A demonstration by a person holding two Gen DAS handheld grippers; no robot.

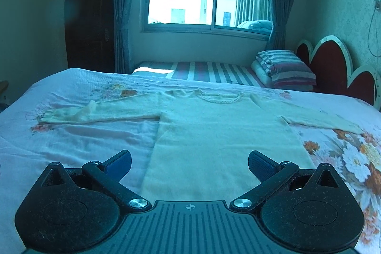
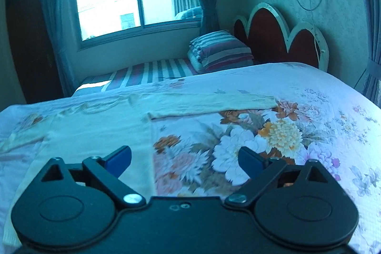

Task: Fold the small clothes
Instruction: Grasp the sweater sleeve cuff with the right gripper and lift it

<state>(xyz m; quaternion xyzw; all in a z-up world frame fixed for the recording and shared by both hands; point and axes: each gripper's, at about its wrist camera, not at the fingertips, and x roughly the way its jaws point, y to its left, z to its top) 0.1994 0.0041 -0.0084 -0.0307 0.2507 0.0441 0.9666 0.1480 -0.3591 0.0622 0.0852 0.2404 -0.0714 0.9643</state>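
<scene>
Flat sweater (image 1: 214,130) blocks nothing; folded bedding (image 1: 283,69) (far side) rises.

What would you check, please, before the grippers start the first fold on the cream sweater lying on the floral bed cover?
1. Cream sweater lies flat, front up, both sleeves spread out: ok.
2. Left gripper open, nothing between its fingers: ok.
3. Right gripper open and empty, above the sweater's side edge: ok.
4. Right sleeve cuff in view and unobstructed: ok.
5. Left sleeve cuff in view and unobstructed: ok.
6. Hem nearest the grippers lies straight: cannot tell, the gripper bodies hide it.
</scene>
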